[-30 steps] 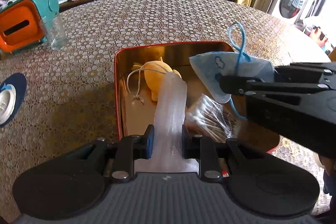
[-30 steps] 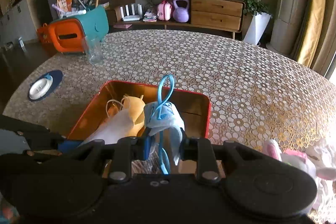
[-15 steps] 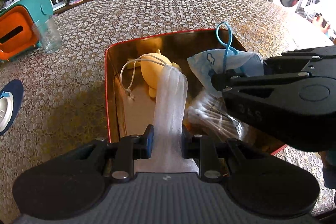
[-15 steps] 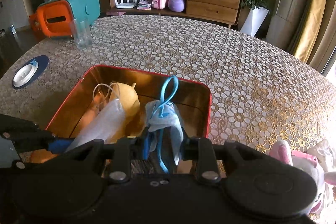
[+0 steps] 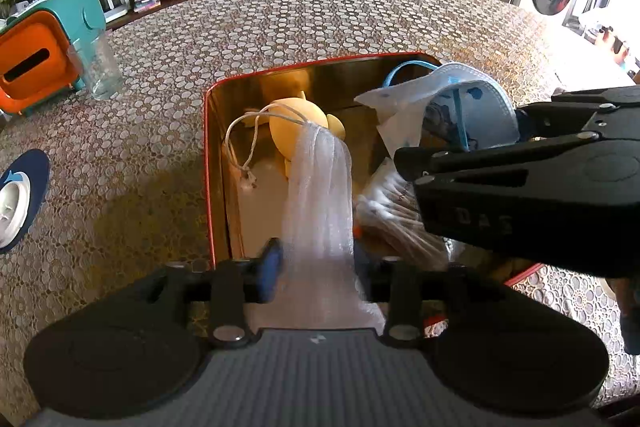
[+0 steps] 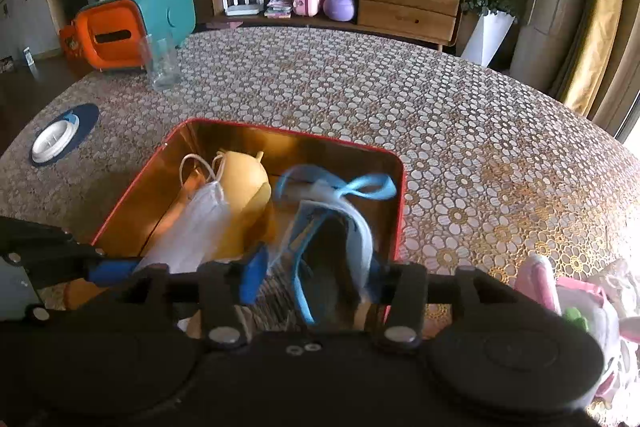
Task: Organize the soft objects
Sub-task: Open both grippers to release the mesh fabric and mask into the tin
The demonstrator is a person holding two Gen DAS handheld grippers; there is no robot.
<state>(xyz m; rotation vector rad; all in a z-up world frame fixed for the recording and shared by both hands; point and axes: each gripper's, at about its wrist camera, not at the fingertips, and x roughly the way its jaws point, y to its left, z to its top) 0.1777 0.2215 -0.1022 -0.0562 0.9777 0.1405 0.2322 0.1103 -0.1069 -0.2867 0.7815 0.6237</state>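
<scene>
Blue mask [image 6: 340, 211] loose between spread fingers [image 6: 252, 273] — over red tin [image 6: 400, 195].

Inside the tin [image 5: 208, 163]: toy [image 5: 296, 119] at left, face mask [image 5: 472, 107] right, cotton swabs [image 5: 392, 207] beneath.

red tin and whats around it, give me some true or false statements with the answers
1. The blue face mask lies flat on the table outside the red tin. False: it hangs over the tin, between the right gripper fingers.
2. A yellow soft toy sits in the tin. True.
3. The right gripper is open. True.
4. The glass stands inside the tin. False: it stands on the table by the orange and teal box.
5. White mesh runs from the left gripper to the toy. True.
</scene>
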